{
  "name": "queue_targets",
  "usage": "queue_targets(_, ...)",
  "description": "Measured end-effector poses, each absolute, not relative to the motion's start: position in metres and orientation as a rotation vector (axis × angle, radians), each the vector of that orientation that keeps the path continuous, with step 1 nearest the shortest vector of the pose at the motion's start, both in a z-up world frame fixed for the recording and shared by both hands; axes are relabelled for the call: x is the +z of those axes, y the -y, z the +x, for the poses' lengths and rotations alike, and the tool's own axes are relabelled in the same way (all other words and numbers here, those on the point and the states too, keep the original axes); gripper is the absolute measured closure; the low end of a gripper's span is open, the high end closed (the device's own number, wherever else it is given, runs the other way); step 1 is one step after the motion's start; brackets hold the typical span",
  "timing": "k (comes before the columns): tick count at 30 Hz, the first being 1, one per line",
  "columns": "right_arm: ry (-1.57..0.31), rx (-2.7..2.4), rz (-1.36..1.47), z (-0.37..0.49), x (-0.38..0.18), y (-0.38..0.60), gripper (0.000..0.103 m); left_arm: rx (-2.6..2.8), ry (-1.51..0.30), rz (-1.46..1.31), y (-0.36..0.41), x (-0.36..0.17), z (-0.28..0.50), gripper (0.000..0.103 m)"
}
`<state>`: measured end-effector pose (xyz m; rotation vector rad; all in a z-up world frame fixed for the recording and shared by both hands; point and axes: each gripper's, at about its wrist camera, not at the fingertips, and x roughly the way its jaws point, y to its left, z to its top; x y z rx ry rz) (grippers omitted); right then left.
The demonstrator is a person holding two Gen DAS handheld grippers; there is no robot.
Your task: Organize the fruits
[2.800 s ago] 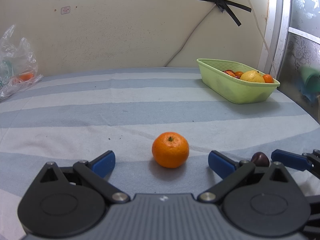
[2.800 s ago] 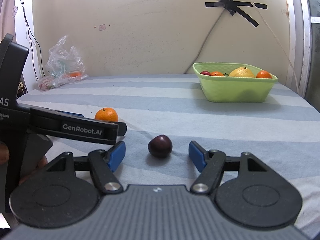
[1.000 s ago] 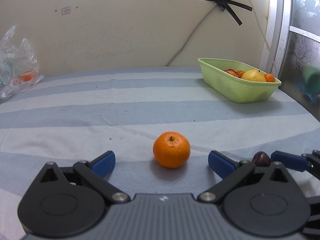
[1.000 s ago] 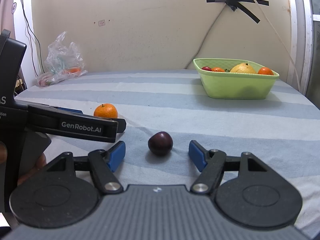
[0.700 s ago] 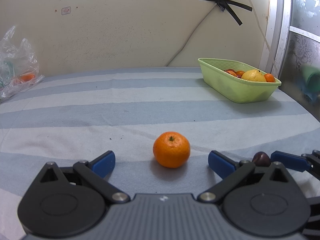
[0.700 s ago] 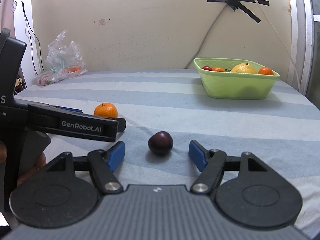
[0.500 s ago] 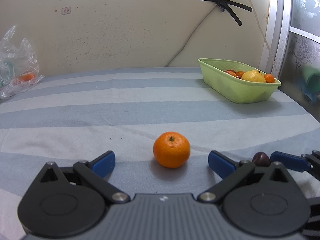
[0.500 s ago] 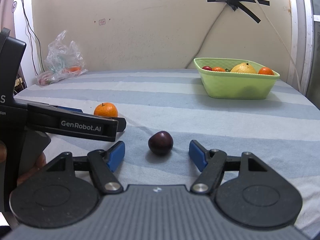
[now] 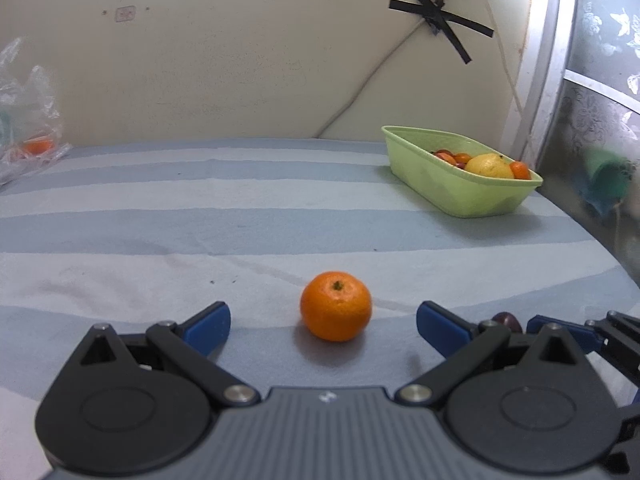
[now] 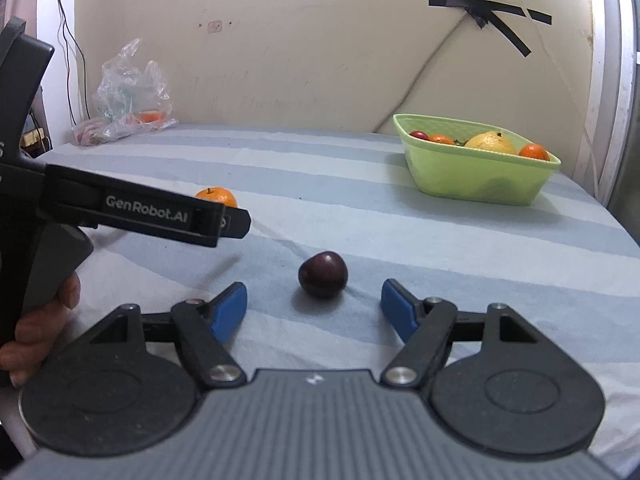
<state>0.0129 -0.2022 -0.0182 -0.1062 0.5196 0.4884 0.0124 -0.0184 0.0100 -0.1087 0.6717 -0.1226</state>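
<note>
An orange mandarin [image 9: 336,306] lies on the striped cloth between the fingers of my left gripper [image 9: 323,318], which is open and does not touch it. A dark plum [image 10: 323,274] lies just ahead of my right gripper [image 10: 313,294]. Its jaws are opening, and the plum sits in front of the gap, untouched. The left wrist view shows the plum [image 9: 507,320] at the lower right, beside a blue finger [image 9: 560,330] of the right gripper. The green basket [image 10: 472,184] at the far right holds a lemon, small oranges and a red fruit.
A hand holds the left gripper's black body [image 10: 140,212] at the left of the right wrist view, partly hiding the mandarin [image 10: 216,196]. A clear plastic bag [image 10: 128,100] with fruit lies at the far left by the wall. The table edge curves away at the right.
The right gripper's jaws have spread slightly wider. Both fruits and both hands stay where they were.
</note>
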Motion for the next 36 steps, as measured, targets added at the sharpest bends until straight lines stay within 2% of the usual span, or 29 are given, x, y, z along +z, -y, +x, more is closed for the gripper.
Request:
queue_targets(4, -0.516, 0.48, -0.073, 0.014, -0.018, 0.207, 0.029, -0.141, -0.663, -0.051, 0.024, 0.015, 0.019, 0.002)
queue_targets(8, -0.51, 0.473, -0.081, 0.013, -0.017, 0.205, 0.032, -0.147, -0.686, -0.032, 0.028, 0.017, 0.026, 0.016)
queue_targets(11, -0.512, 0.482, -0.083, 0.015, -0.016, 0.204, 0.035, -0.131, -0.695, -0.007, 0.031, 0.012, 0.022, 0.023)
queue_targets(12, -0.512, 0.483, -0.084, 0.016, -0.015, 0.203, 0.038, -0.125, -0.693, 0.006, 0.032, 0.011, 0.019, 0.025)
queue_targets(14, -0.513, 0.477, -0.097, 0.018, -0.014, 0.203, 0.049, -0.107, -0.681, 0.017, 0.032, 0.011, 0.013, 0.042)
queue_targets(15, -0.514, 0.475, -0.102, 0.019, -0.014, 0.203, 0.052, -0.101, -0.676, 0.022, 0.032, 0.011, 0.012, 0.047)
queue_targets(17, -0.514, 0.474, -0.115, 0.021, -0.014, 0.204, 0.071, -0.105, -0.671, 0.025, 0.031, 0.012, 0.011, 0.064)
queue_targets(18, -0.512, 0.486, -0.116, 0.021, -0.013, 0.205, 0.075, -0.116, -0.675, 0.021, 0.032, 0.014, 0.014, 0.066)
queue_targets(22, -0.497, 0.514, -0.094, 0.027, -0.003, 0.212, 0.075, -0.21, -0.686, -0.025, 0.036, 0.028, 0.03, 0.066)
queue_targets(29, -0.303, 0.392, -0.061, 0.086, 0.044, 0.238, 0.075, -0.36, -0.575, -0.02, 0.069, 0.082, 0.11, 0.066)
queue_targets(36, -0.37, 0.313, -0.066, 0.157, 0.022, 0.237, 0.073, -0.435, -0.689, -0.059, 0.103, 0.072, 0.22, 0.065)
